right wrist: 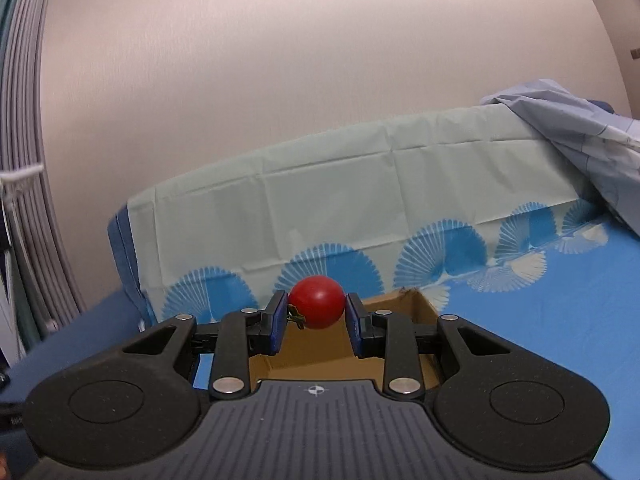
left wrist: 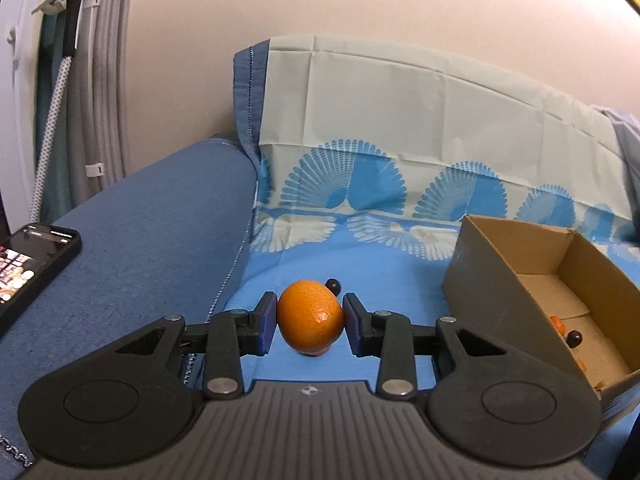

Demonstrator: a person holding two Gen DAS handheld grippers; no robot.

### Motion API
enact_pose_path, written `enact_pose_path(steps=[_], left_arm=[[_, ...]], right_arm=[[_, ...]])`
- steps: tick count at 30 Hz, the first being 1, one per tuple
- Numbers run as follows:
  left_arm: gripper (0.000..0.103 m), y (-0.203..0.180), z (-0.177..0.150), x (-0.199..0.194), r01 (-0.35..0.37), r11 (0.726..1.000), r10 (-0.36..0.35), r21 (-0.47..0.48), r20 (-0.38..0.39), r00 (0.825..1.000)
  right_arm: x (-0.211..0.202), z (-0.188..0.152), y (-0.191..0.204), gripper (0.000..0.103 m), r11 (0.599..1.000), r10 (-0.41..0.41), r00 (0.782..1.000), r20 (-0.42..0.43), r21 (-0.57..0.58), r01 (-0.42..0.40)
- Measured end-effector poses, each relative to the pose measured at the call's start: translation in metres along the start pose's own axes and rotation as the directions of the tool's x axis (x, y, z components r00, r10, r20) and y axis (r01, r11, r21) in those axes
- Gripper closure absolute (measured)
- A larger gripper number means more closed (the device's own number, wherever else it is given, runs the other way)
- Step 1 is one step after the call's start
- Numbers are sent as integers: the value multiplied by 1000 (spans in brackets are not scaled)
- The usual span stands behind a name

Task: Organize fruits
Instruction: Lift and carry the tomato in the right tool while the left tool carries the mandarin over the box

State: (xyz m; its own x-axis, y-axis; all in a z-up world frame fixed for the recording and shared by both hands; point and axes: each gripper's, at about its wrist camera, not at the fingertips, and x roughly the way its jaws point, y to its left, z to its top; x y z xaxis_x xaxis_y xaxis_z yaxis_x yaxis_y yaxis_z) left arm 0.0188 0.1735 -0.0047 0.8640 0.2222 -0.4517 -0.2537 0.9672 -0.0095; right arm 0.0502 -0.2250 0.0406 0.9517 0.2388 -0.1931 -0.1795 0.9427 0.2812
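A: Carrying fruit in both hands, we are mid-transfer on the sofa. Farthest left a phone [left wrist: 34,268] lies on the blue armrest [left wrist: 152,248], well clear of us. Next, our left claw [left wrist: 310,322] is closed partway on an orange [left wrist: 310,316], blue pads pressed to its sides, just above the blue sheet [left wrist: 380,280]. A small dark fruit [left wrist: 333,286] sits close behind the orange; something pinkish peeks from under it, which we cannot identify.

B: And to the right?

A: The cardboard box [left wrist: 492,280], open, already holding a dark round fruit [left wrist: 575,338] and some orange pieces. Our right claw [right wrist: 316,316] is nearly closed on a red tomato-like fruit [right wrist: 316,302], held above the box's open top.

B: Next move?

A: By our reckoning, ease the red fruit down inside and open the claw, then bring the orange across, lifting it over the near wall. That wall and the right claw above the box stand in the way; the hands should take turns.
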Motion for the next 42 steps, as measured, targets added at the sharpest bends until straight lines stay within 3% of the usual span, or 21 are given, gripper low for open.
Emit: enact_pose_path(steps=[9,17,30,38,42], left_arm=[[63,-17,-8,4,-33,996,37,80,-48,998],[63,-23,-12,13,-27,993,36,113,-80,996],[63,-22,-11,16,-3,993,13,119,-84,996],[63,-24,-12,14,21,992,-12,124,-72,997],[63,-24,-12,13,33,992,-23,124,-79,997]], right_arm=[[1,-5,5,71,993,94,996,-8,-76,-94],[4,-3,-9,71,997,83,997,-9,-1,-83],[9,-5,-1,71,996,81,996,-33,-36,-82],[12,-5,-1,71,998,57,998,-39,-25,-58],[15,0,-15,71,997,-66,998,-23,38,67]])
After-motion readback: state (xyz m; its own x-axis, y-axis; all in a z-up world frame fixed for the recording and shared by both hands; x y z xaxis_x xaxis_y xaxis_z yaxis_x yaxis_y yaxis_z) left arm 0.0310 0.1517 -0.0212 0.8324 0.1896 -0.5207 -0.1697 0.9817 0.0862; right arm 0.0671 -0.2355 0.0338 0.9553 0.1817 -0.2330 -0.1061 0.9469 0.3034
